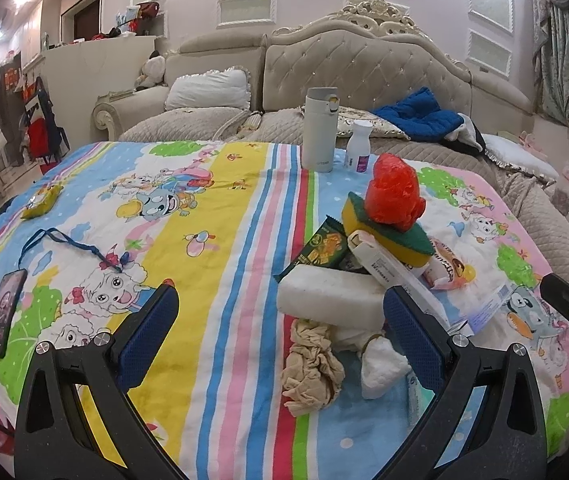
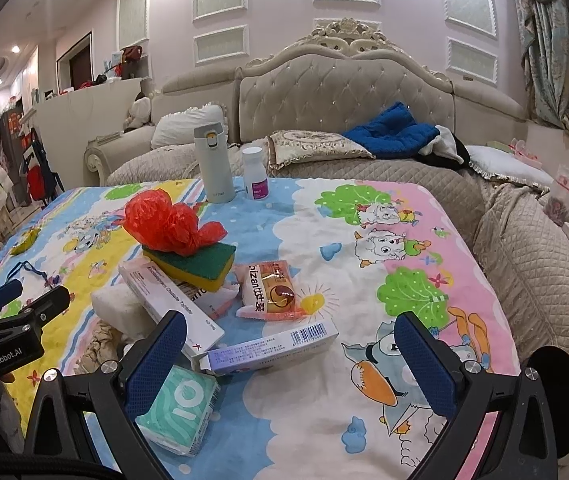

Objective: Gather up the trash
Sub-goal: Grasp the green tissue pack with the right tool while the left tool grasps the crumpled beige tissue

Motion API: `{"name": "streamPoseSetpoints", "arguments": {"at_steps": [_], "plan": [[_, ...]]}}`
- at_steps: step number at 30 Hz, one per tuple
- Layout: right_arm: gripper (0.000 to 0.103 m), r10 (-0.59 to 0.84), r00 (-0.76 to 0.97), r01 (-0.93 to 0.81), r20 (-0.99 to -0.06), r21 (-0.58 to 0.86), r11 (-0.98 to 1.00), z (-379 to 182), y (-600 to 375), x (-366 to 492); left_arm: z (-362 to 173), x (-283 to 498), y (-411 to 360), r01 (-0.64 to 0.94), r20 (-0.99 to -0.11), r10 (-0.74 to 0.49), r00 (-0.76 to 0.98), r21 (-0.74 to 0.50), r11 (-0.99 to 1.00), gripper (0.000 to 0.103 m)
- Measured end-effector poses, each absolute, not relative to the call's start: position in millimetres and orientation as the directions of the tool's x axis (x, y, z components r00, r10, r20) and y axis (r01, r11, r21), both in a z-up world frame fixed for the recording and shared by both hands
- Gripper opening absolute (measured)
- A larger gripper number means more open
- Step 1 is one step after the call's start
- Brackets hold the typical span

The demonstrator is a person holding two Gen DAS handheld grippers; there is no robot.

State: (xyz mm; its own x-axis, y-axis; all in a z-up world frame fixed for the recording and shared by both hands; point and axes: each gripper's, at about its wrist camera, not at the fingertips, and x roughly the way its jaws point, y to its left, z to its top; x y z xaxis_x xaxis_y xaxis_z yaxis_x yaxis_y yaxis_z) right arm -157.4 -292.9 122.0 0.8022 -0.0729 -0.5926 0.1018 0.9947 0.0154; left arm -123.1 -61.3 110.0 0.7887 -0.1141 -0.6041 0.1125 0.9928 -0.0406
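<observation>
Both grippers hang spread wide above the cartoon bedsheet (image 1: pixel 212 216), nothing between their jaws: left gripper (image 1: pixel 280 312), right gripper (image 2: pixel 292 344). The trash pile (image 1: pixel 348 280) sits right of centre in the left view: a red plastic bag (image 1: pixel 394 196) atop a sponge (image 1: pixel 384 228), crumpled tissues (image 1: pixel 312 364) below, boxes alongside.

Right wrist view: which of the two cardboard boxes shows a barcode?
The purple-and-white box lying nearest the camera, barcode on its top edge. The white tablet box leaning on the pile shows only text.
</observation>
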Motion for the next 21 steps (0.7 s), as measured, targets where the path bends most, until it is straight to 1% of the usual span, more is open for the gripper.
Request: {"name": "streamPoseSetpoints", "arguments": {"at_steps": [14,18,21], "plan": [[0.103,-0.062,0.776,0.097,-0.627,0.022,0.995,113,-297,-157,104,-122,-54,0.128,-0.629,-0.11,0.77,-0.017,0.992,0.102],[0.103,0.011,0.742,0.044,-0.671,0.065,0.997,100,-296,-158,97,-122,-47,0.146,-0.656,-0.1,0.748,0.015,0.989,0.102],[0.095,0.129,0.697,-0.018,-0.706,0.162,0.987,85,-289,-158,91,-121,-37,0.144,-0.68,-0.096,0.727,0.014,0.989,0.102]]}}
